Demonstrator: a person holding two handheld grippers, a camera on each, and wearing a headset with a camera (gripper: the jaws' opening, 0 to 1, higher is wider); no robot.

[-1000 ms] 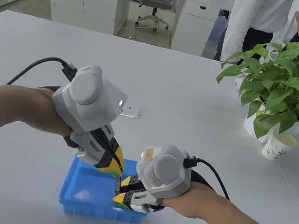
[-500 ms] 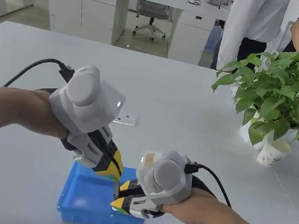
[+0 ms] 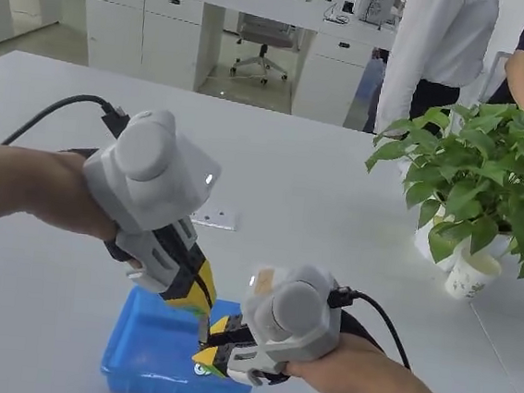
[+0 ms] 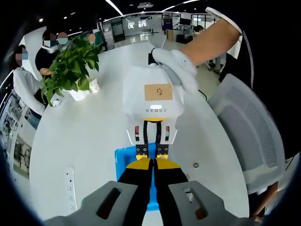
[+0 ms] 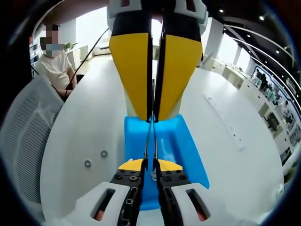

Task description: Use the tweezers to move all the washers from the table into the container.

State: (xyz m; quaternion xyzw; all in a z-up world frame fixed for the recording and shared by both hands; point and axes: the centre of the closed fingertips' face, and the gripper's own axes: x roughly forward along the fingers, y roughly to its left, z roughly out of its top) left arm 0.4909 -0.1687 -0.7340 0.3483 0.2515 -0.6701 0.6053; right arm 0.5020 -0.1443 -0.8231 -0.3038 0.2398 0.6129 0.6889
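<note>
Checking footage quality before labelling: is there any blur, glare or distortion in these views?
Head view: sharp, evenly lit. Right gripper view: fisheye bend, left claw looms large, tweezers a thin dark line, washers sharp. Left gripper view: table edge curves strongly.

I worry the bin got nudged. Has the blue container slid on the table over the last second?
No. The blue container lies as before relative to the white power strip. Both shifted together in the head view, so the camera moved.
</note>
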